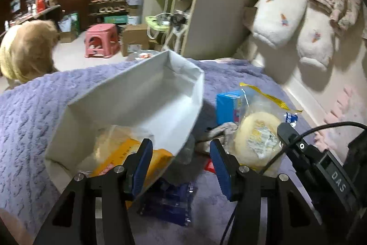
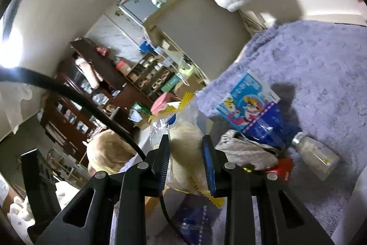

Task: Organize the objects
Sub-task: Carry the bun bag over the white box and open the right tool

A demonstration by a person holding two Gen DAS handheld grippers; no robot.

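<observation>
Clamped between the right gripper's [image 2: 185,157] blue pads is a clear bag of round flatbread [image 2: 183,141], lifted above the purple blanket [image 2: 309,75]. Left gripper [image 1: 181,167] pinches the white box's [image 1: 137,95] near wall, tilting it.

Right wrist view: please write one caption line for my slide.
Right tool grips a clear bag of round flatbread above a purple blanket with a blue cartoon box and small bottle.

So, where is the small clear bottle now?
In the right wrist view the small clear bottle lies on the purple blanket at right, beside the red packet.
</observation>
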